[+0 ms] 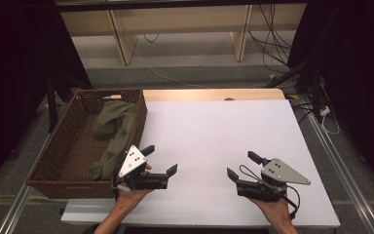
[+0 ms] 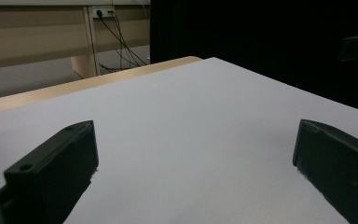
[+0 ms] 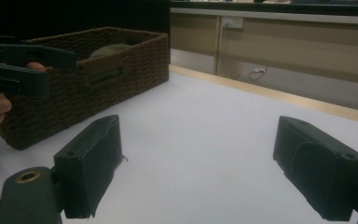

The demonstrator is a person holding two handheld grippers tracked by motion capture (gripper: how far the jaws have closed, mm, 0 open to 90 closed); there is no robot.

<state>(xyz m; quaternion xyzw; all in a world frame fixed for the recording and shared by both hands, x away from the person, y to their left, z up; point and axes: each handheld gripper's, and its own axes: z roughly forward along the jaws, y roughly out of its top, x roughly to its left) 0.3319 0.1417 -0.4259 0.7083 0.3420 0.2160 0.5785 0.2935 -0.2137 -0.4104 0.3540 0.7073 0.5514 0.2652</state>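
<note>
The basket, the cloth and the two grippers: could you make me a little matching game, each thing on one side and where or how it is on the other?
Things:
1. wicker basket
2. olive cloth
3. left gripper
4. right gripper

Descriptions:
A. lying inside the basket
B. open, held beside the basket
C. at the table's left edge
D. open, over the white sheet's right part

Pairs: 1-C, 2-A, 3-B, 4-D

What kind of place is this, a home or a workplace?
Probably a lab or recording studio, not a home. Black curtains stand at both sides, loose cables run over the floor, and a white sheet covers the table, beside a wicker basket holding an olive cloth.
</note>
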